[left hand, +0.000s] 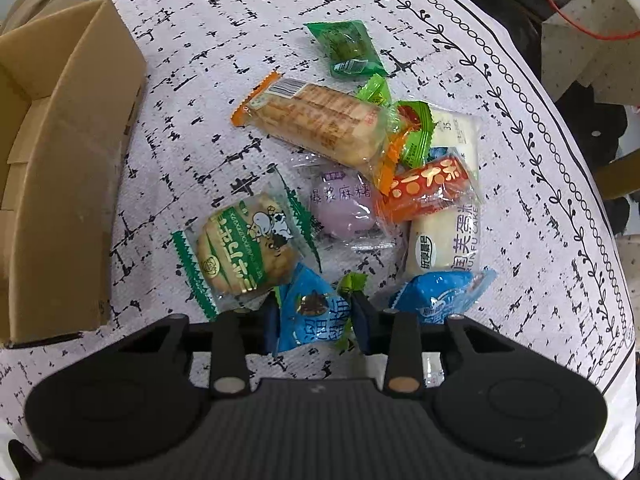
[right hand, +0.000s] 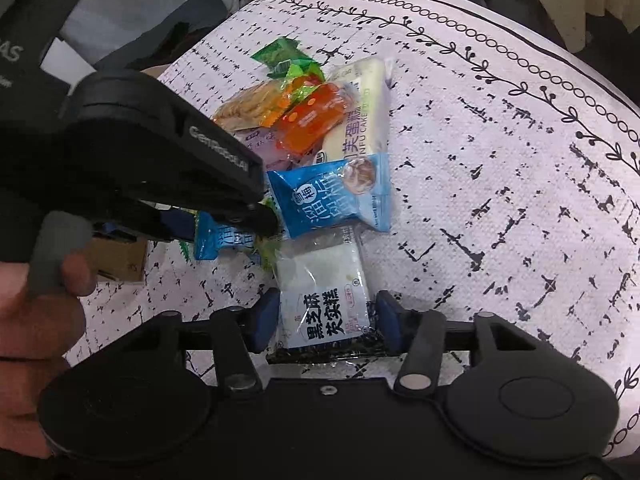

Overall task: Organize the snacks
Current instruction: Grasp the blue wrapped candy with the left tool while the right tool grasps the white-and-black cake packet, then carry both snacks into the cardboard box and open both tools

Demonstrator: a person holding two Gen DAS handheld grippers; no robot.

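A pile of wrapped snacks lies on the patterned tablecloth (left hand: 248, 12). My left gripper (left hand: 316, 318) points down at the pile's near edge, its pads closed on a small blue packet (left hand: 310, 314). The right wrist view shows that same left gripper (right hand: 240, 226) on the small blue packet (right hand: 218, 242). My right gripper (right hand: 328, 318) is shut on a white packet with black print (right hand: 324, 300); blue pads (right hand: 266, 314) press both its sides. A larger blue packet (right hand: 336, 196) lies just beyond it.
An open cardboard box (left hand: 60, 152) stands at the left of the pile. The pile holds a green-trimmed biscuit pack (left hand: 244, 252), a purple mochi (left hand: 344, 208), an orange-edged cracker pack (left hand: 320, 120), a red-orange packet (left hand: 428, 188), a white cake (left hand: 444, 236) and a green packet (left hand: 348, 46). A hand (right hand: 36, 312) holds the left gripper.
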